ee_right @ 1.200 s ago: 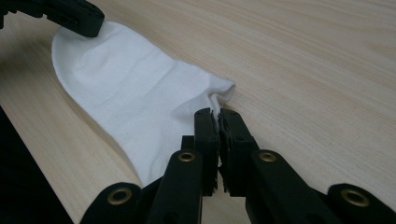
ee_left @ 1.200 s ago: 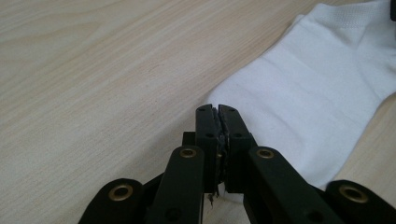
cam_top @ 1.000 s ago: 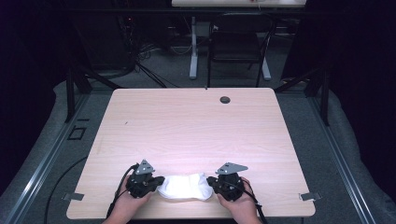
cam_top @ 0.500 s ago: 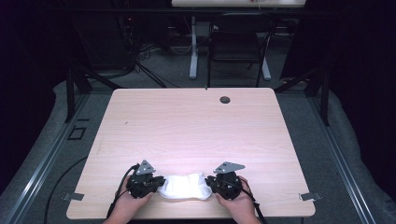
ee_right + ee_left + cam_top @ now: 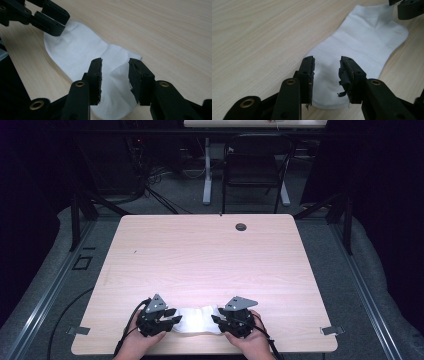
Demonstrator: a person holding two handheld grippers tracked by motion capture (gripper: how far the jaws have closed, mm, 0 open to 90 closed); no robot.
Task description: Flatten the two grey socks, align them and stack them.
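Sock: a white ankle sock [image 5: 196,319] of soft knit cloth, lying flat near the front edge of the worktop, between the two grippers; rounded at the toe, with a finer ribbed band at the cuff and a few shallow creases across the middle.
Sock, left gripper view: the sock [image 5: 359,47] runs away from the jaws toward the upper right, its rounded end lying under the gap between them.
Sock, right gripper view: the sock [image 5: 82,53] stretches away to the upper left, one end puckered up slightly between the jaws.
Left gripper: the left gripper [image 5: 172,321] is released; its jaws have just been opening and stand apart over the sock's end, the pads clear of the cloth.
Left gripper build: matte black angular links with brass-coloured pivot rings; a pad [image 5: 310,75] on the inner face is dark rubber, frayed and ragged at its lower edge.
Right gripper: the right gripper [image 5: 216,321] is released too; its jaws have just been opening, with the cloth between them but not pinched.
Right gripper build: same black links, flat dark pads; a grey three-cornered plate sits on top.
Worktop: the worktop [image 5: 210,255] is pale wood-grain laminate, smooth, with rounded corners.
Grommet: a small dark round grommet [image 5: 241,226] sits near the far edge, well apart from the sock.
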